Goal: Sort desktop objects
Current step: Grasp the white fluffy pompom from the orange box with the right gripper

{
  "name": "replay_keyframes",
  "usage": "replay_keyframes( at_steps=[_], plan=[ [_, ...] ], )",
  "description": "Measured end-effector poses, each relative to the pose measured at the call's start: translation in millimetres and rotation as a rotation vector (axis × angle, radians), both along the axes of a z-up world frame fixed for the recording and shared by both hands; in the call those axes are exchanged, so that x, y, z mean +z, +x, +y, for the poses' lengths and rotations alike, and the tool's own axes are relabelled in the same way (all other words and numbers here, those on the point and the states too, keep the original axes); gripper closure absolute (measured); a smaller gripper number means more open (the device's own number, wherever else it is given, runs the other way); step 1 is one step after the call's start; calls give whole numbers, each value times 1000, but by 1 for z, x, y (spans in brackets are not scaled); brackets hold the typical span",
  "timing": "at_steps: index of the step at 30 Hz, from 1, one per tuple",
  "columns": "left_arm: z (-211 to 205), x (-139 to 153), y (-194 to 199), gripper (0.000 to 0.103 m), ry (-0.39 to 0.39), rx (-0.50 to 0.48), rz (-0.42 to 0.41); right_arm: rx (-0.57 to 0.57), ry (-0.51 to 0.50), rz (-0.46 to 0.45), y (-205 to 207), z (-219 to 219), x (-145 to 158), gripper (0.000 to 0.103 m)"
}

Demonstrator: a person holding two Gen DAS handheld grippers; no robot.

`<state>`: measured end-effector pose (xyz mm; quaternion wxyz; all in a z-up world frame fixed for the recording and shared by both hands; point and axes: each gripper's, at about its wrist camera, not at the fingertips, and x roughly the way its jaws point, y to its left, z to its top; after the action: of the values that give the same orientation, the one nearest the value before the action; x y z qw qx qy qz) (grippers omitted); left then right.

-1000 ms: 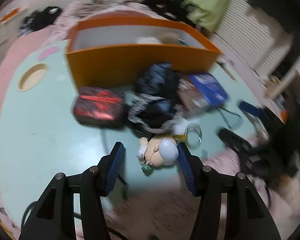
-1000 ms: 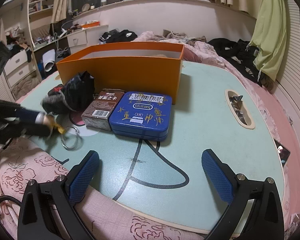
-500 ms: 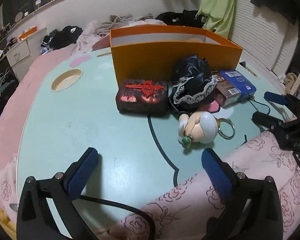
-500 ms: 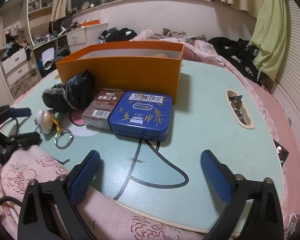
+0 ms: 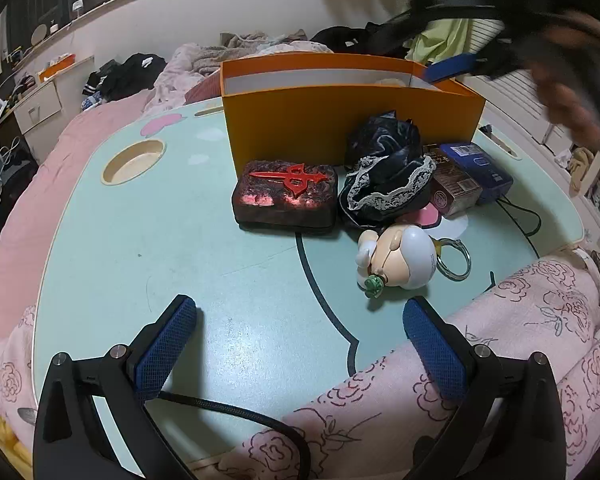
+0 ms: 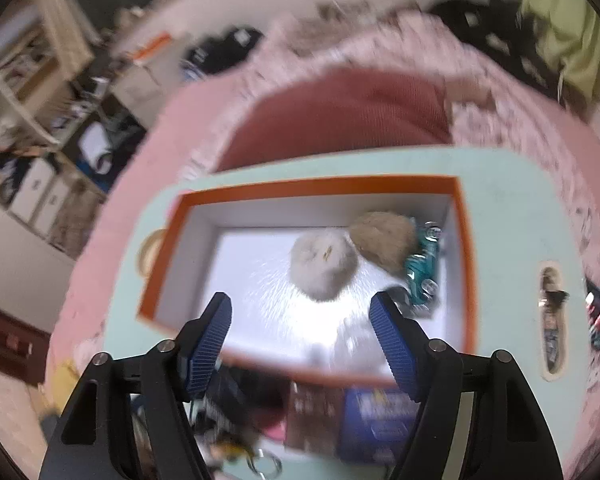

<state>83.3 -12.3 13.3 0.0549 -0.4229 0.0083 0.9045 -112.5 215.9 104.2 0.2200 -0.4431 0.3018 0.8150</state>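
Hovering over the orange box, the right gripper now looks almost straight down into it, where half a second ago it sat low at the near table edge facing the blue tin and brown carton; its jaws are closing, narrower than they were then, with nothing between them. Inside the box lie 2 furry balls, a grey one and a tan one, plus something teal against the right wall, blurred beyond telling. The left gripper stands wide open and empty above the mint table, having let go of the small white-headed figure it clamped 1 second ago; the figure lies on its side near the front edge, keyring attached, just beside the black lace bundle. The red-and-black case, the brown carton and the blue tin are all outside the box too. Judging from this, the sorting is barely begun: 5 items wait on the table, and the right gripper's move over the box suggests it means to reach for something inside or check the space.
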Motion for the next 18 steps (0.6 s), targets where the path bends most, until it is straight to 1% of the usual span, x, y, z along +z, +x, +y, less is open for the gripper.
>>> replay_keyframes(
  at_steps=[1,2,3,6,7,8,9,10,11,13,15,17,18],
  plan=[
    [-1,0,1,0,1,0,2,-2,3,-44,-17,3,-6,31],
    [-2,0,1,0,2,-1,3,-3,6,-67,-21,4,-12,31],
    [-2,0,2,0,3,-1,5,-9,13,-113,-35,6,-19,31],
    [-2,0,2,0,4,-1,8,-41,6,-197,-46,17,-39,31],
    [-2,0,2,0,4,-1,9,-49,-16,-227,-53,21,-48,35],
    [-2,-1,3,0,4,-1,8,-56,-36,-253,-55,23,-56,43],
    [-2,0,2,0,5,-1,9,-57,13,-258,-57,22,-56,45],
    [-2,-1,3,0,4,-1,10,-53,43,-287,-58,19,-57,58],
    [-2,-1,4,0,4,-1,10,-44,80,-310,-60,17,-56,69],
    [-5,-2,2,0,7,-2,12,-29,83,-294,-59,16,-56,70],
    [-5,-2,2,0,7,-1,12,-17,80,-248,-55,15,-53,70],
    [-4,-2,2,0,6,-1,13,-8,83,-142,-44,13,-37,70],
    [-4,-2,2,0,6,-1,13,-2,87,-107,-42,10,-30,70]
  ],
)
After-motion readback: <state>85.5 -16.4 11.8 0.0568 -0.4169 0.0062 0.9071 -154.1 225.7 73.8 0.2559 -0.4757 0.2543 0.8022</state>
